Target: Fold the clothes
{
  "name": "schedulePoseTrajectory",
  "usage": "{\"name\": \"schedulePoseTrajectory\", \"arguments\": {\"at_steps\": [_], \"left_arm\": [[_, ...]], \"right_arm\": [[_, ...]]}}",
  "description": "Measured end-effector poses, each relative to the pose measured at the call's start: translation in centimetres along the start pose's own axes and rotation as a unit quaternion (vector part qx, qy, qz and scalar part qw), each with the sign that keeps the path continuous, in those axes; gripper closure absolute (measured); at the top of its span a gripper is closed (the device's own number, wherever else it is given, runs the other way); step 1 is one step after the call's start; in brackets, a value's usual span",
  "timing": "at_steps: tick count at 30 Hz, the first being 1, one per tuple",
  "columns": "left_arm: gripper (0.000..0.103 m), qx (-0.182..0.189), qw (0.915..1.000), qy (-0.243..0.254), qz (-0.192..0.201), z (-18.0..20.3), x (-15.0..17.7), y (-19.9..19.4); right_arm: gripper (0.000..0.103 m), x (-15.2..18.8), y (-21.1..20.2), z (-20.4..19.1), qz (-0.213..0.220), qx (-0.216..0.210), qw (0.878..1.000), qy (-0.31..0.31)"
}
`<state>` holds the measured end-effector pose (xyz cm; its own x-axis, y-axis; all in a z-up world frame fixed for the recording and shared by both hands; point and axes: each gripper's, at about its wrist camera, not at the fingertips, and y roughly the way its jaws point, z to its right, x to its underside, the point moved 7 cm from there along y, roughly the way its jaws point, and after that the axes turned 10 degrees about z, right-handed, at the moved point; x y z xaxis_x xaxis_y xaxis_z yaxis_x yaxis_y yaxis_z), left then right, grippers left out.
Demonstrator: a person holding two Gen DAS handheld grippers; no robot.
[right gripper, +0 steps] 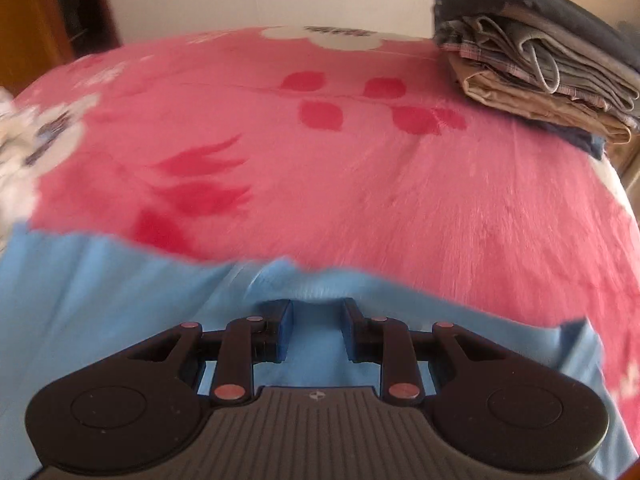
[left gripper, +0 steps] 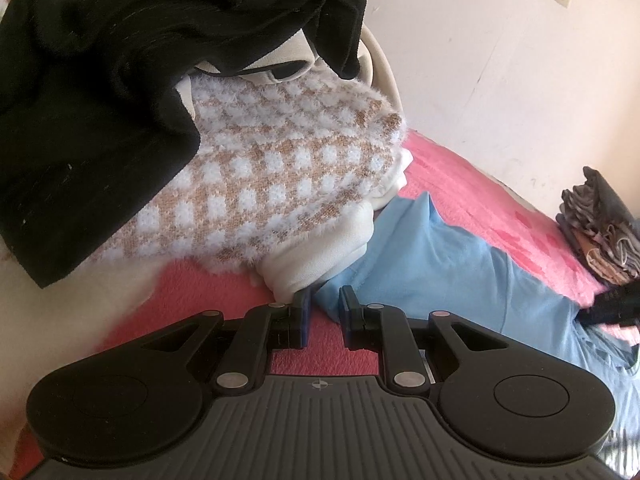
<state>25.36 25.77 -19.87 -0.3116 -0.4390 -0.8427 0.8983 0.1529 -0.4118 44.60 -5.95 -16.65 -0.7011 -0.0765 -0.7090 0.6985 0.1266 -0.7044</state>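
A light blue garment (left gripper: 432,264) lies spread on the pink blanket (left gripper: 464,188). My left gripper (left gripper: 324,306) points at its near corner. The jaws stand a little apart, and the corner reaches just to the fingertips (left gripper: 301,308), with blanket showing through the gap behind it. My right gripper (right gripper: 316,310) hovers low over the same blue garment (right gripper: 120,300) near its far edge, jaws a little apart with flat cloth under the gap and nothing pinched. In the left wrist view the right gripper (left gripper: 612,306) is a dark blur at the garment's far end.
A heap of unfolded clothes sits on the left: a black garment (left gripper: 100,100), a fluffy tan-and-white checked sweater (left gripper: 280,168) and a cream piece (left gripper: 320,256). A folded stack (right gripper: 540,72) rests at the blanket's far right corner. The wall (left gripper: 500,60) is behind, with wooden furniture (right gripper: 32,20) at the far left.
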Motion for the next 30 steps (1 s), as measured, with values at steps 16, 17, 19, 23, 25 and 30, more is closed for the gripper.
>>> {"name": "schedulePoseTrajectory", "arguments": {"at_steps": [16,17,19,23,25,30], "left_arm": [[0.085,-0.002,1.0,0.001,0.001,0.4,0.1,0.2],[0.085,-0.002,1.0,0.001,0.001,0.3,0.1,0.3],[0.085,-0.002,1.0,0.002,0.001,0.4,0.1,0.3],[0.085,-0.003,1.0,0.003,0.002,0.4,0.1,0.3],[0.085,-0.004,1.0,0.004,0.002,0.5,0.1,0.3],[0.085,-0.004,1.0,0.004,0.002,0.5,0.1,0.4]], "right_arm": [[0.068,-2.6,-0.2,0.2,-0.06,-0.075,0.971,0.217],[0.068,-2.6,0.1,0.1,-0.062,-0.078,0.97,0.22],[0.068,-2.4,0.5,-0.3,-0.072,-0.075,0.97,0.22],[0.069,-1.9,1.2,-0.8,-0.089,-0.066,0.971,0.212],[0.071,-1.7,1.4,-0.9,-0.091,-0.064,0.971,0.21],[0.099,-1.5,1.1,-0.9,-0.073,-0.075,0.972,0.212]]}}
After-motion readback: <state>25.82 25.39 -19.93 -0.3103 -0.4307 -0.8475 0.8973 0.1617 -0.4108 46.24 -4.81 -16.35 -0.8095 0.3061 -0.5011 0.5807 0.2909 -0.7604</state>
